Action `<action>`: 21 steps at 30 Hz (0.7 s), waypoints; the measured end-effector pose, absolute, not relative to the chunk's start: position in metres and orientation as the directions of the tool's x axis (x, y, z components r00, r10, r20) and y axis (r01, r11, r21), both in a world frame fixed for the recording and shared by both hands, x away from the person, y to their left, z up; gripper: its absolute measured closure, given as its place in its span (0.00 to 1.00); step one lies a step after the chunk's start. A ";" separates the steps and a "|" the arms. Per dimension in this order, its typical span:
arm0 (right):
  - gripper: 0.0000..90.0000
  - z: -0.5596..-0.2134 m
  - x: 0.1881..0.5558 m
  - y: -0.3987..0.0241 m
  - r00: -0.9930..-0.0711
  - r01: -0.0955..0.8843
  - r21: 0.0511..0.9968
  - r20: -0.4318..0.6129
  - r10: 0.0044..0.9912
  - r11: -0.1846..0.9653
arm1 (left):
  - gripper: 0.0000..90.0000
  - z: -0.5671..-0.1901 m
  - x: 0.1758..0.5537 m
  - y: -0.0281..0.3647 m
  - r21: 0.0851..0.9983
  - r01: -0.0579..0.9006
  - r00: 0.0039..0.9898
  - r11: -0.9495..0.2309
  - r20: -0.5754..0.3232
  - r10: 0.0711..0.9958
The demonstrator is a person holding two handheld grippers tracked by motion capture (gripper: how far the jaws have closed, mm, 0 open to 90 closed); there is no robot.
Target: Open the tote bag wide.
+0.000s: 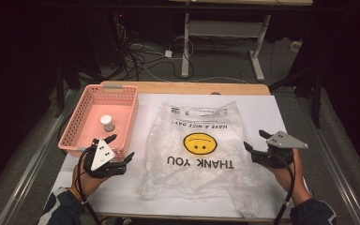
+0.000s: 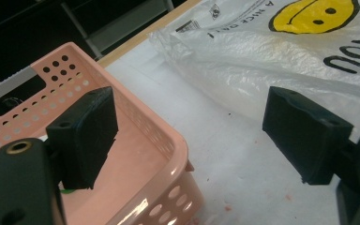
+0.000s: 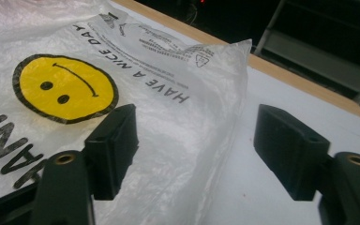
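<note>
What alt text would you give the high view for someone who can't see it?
A clear plastic bag printed with a yellow smiley face and THANK YOU lies flat on a white-covered table, between a person's two open black tongs, left and right. A pink perforated plastic basket at left holds a small white-capped jar.

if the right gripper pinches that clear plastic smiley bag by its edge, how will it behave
The clear plastic smiley-face bag is thin and wrinkled, so it will probably drape limply rather than hold shape. It looks flat and empty, so likely very light. Its glossy film may slip between the open right gripper jaws.
</note>
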State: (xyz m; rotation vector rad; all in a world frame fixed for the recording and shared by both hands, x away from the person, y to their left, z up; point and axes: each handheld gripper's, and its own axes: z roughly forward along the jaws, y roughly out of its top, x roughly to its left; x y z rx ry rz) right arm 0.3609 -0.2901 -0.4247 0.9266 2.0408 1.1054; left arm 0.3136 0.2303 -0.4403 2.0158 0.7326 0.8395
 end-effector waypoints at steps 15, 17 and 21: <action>0.37 -0.431 0.479 -0.286 -0.497 0.462 0.795 -0.137 0.857 0.394 | 0.20 -0.444 0.315 0.231 0.836 0.195 0.631 -0.512 0.292 0.718; 0.37 -0.437 0.493 -0.280 -0.491 0.492 0.773 -0.134 0.861 0.400 | 0.20 -0.444 0.316 0.231 0.835 0.196 0.634 -0.513 0.292 0.717; 0.44 -0.448 0.514 -0.270 -0.487 0.532 0.746 -0.118 0.866 0.400 | 0.20 -0.448 0.318 0.233 0.832 0.212 0.647 -0.513 0.274 0.712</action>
